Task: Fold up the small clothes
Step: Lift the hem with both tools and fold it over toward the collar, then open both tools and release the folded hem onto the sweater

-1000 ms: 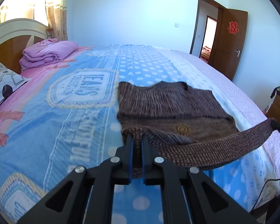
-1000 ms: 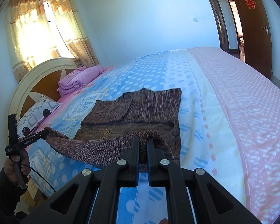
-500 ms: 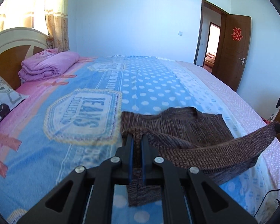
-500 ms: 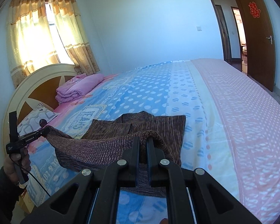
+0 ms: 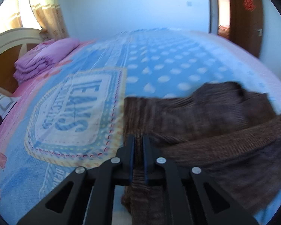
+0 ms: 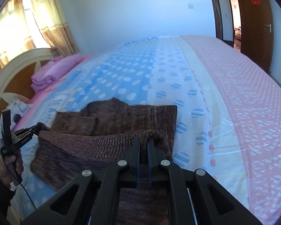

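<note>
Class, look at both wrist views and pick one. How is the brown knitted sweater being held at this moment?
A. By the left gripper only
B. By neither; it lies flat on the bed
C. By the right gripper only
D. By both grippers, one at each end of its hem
D: the left gripper and the right gripper each pinch the brown knitted sweater at its ribbed hem, which is stretched between them above the bed.

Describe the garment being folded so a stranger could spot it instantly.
Start at the wide bed with its blue polka-dot and pink cover. Near its close edge lies a brown knit sweater, its ribbed hem lifted by the left gripper and right gripper. It is the only dark item; the folded blanket by the headboard is lilac.
</note>
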`<state>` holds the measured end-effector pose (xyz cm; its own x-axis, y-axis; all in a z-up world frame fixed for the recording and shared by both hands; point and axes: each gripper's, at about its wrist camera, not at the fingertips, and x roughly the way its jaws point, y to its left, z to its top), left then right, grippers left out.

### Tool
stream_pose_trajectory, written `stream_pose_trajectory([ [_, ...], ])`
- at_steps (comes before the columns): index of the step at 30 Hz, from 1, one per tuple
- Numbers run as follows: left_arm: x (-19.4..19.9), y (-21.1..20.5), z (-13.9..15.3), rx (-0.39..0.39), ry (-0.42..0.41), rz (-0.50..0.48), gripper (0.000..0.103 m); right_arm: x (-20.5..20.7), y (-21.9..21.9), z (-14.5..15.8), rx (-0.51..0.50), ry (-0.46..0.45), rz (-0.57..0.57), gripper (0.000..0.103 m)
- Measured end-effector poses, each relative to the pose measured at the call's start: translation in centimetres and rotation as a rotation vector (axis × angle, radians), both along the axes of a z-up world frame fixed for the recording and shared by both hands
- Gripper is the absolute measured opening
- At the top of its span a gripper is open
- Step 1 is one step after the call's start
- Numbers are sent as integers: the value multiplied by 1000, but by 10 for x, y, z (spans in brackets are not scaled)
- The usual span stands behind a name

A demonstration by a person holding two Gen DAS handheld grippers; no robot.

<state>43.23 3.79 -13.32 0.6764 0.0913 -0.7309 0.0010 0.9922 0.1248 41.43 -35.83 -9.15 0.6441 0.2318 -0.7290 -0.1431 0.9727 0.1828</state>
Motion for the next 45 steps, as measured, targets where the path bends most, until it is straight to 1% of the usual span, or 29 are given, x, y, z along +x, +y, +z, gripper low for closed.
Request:
stream_pose_trajectory([
  [2, 8, 3, -14, 17, 38, 32, 17, 16, 0, -19, -36, 47, -9, 6],
  [3, 6, 7, -15, -3, 43, 40, 22, 21, -1, -28, -49, 67, -14, 6],
  [4, 0, 10, -12, -21, 25, 43, 27, 22, -3, -32, -56, 71, -20, 9],
  [5, -8, 11, -9, -19, 12, 35, 39, 19, -5, -33, -66, 70, -26, 21],
  [6, -20, 10, -4, 7, -10, 16, 53, 13, -5, -33, -78, 64, -19, 28],
  [7, -27, 8, -2, 27, -29, 0, 61, 8, -4, -32, -91, 58, -7, 46],
  [8, -38, 6, 1, 53, -55, -23, 73, 3, -3, -31, -110, 51, 9, 61],
  [9, -47, 4, 2, 77, -68, -46, 77, -3, 0, -31, -143, 38, 24, 64],
  [10, -53, -1, 0, 112, -63, -80, 78, -5, 2, -31, -174, 30, 33, 65],
  [12, -55, -11, -13, 192, -25, -132, 79, -7, 10, -37, -264, 43, 51, 65],
  [13, -51, -15, -18, 232, -18, -141, 79, -6, 14, -41, -305, 52, 59, 65],
  [14, -49, -18, -21, 261, -29, -143, 79, -5, 18, -44, -342, 54, 68, 65],
  [16, -41, -24, -23, 316, -44, -137, 84, 1, 26, -48, -400, 44, 89, 65],
  [18, -25, -25, -21, 335, -47, -113, 91, 13, 33, -45, -441, 46, 99, 65],
  [20, -4, -21, -17, 360, -47, -54, 91, 34, 39, -38, -490, 38, 96, 65],
  [23, 29, -7, -9, 364, -41, 56, 91, 64, 40, -16, -498, 1, 45, 65],
  [24, 40, 3, -4, 341, -38, 98, 91, 74, 36, -5, -490, -24, 4, 65],
  [26, 49, 16, 0, 322, -32, 157, 90, 84, 27, 11, -440, -49, -48, 65],
  [27, 50, 23, 1, 313, -25, 175, 90, 86, 22, 15, -405, -47, -61, 65],
  [29, 47, 33, 0, 299, -19, 186, 90, 82, 16, 16, -375, -40, -59, 65],
  [31, 35, 41, -1, 282, -19, 181, 90, 70, 9, 9, -356, -31, -48, 65],
  [33, 19, 47, -4, 256, -23, 162, 90, 54, -1, -2, -308, -6, -38, 65],
  [36, -4, 49, -2, 184, -42, 116, 90, 36, -15, -13, -187, 25, -9, 65],
  [38, -5, 46, 3, 131, -49, 94, 90, 33, -18, -18, -138, 35, 0, 65],
  [40, 1, 37, 10, 88, -56, 54, 86, 33, -18, -18, -121, 27, 4, 65],
  [42, 6, 25, 14, 80, -72, 20, 75, 36, -16, -13, -108, 11, 19, 59],
  [43, 11, 18, 16, 70, -79, -4, 74, 38, -14, -11, -98, 5, 28, 55],
  [44, 15, 12, 15, 59, -76, -30, 74, 41, -12, -9, -90, 1, 38, 54],
  [45, 18, 6, 13, 54, -66, -51, 71, 44, -9, -8, -84, 0, 57, 54],
])
